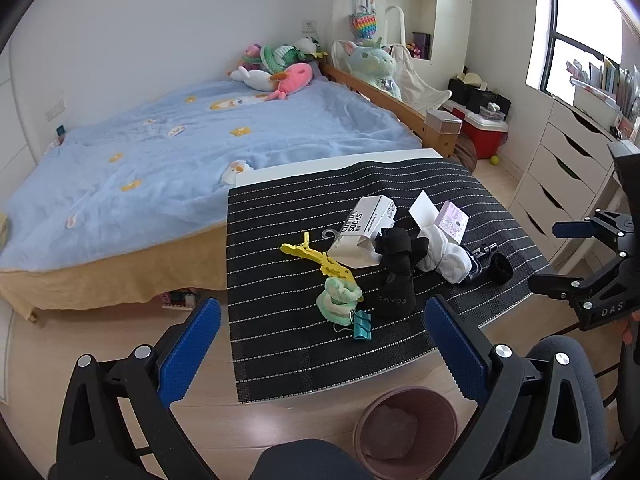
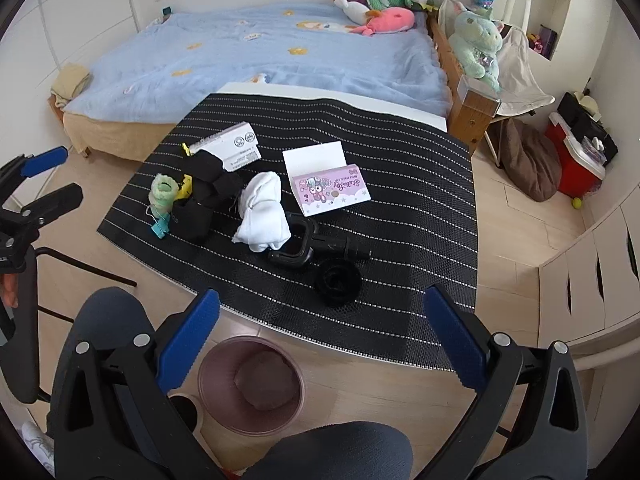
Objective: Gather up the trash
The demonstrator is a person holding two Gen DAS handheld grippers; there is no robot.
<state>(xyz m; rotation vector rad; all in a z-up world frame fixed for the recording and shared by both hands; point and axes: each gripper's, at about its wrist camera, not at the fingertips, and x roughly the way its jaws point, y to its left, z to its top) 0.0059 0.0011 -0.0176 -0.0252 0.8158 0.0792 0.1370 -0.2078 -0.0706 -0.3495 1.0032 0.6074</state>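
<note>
Nearest, both grippers, left (image 1: 322, 354) and right (image 2: 320, 350), hang with fingers spread wide and empty above the waste bin (image 2: 208, 396). Farther up, mid-frame on the counter (image 2: 420, 220), the cotton-socks carton (image 1: 370, 216) looks light, crushable; pinch an edge.

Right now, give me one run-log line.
left hand-held gripper: open, empty | right hand-held gripper: open, empty | bin: on floor | sock packaging: on mat

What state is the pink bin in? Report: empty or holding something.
Holding something: the bin stands upright on the floor with a crumpled lump at its bottom.
</note>
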